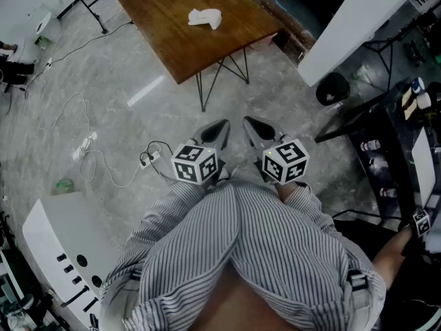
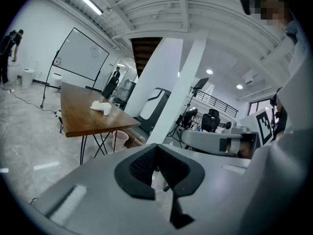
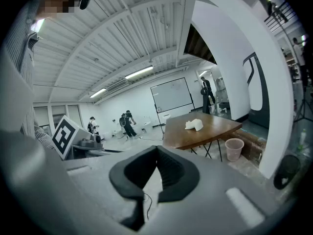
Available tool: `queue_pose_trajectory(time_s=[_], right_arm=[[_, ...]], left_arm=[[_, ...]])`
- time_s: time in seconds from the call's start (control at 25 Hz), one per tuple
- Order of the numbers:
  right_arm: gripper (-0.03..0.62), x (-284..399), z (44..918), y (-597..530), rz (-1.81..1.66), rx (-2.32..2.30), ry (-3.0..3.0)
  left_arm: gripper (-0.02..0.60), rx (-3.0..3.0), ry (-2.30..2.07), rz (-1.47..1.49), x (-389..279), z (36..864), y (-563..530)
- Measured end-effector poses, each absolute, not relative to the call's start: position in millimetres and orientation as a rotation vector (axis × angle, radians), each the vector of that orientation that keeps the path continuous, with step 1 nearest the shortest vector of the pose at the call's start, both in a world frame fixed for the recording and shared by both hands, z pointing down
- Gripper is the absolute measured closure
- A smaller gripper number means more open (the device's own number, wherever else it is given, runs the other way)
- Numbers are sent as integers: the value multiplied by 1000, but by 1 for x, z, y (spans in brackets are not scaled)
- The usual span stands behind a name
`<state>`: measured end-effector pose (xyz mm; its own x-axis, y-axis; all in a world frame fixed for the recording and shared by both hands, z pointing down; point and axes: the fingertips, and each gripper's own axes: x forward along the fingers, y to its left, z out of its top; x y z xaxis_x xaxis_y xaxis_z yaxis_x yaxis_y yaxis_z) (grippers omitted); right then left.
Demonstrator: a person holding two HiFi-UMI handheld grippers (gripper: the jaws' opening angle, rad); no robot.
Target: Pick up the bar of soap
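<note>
A white lumpy object (image 1: 205, 18), which looks like the bar of soap, lies on a brown wooden table (image 1: 165, 26) far ahead of me. It also shows in the left gripper view as the white object (image 2: 102, 107) and in the right gripper view as the white object (image 3: 194, 125). Both grippers are held close to my striped shirt, well short of the table, and point toward it. My left gripper (image 1: 218, 132) is shut with nothing in it, its tips meeting at the left gripper (image 2: 156, 149). The right gripper (image 1: 253, 130) is shut and empty too, as the right gripper (image 3: 156, 151) shows.
Grey floor lies between me and the table, with cables and a power strip (image 1: 89, 147) at the left. A pink bin (image 3: 234, 149) stands beside the table legs. A black rack (image 1: 389, 150) is at the right, a white machine (image 1: 62, 243) at the lower left. People stand far off.
</note>
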<state>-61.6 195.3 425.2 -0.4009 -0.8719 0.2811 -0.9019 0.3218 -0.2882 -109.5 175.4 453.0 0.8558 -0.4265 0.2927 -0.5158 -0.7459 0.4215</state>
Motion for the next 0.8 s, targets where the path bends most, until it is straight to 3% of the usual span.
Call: queue_pose_trajectory(time_s=[0.8], right_arm=[[591,-64,431,185,624,1573,-2511]], left_arm=[[581,2501,-689,229,-104,456,164]])
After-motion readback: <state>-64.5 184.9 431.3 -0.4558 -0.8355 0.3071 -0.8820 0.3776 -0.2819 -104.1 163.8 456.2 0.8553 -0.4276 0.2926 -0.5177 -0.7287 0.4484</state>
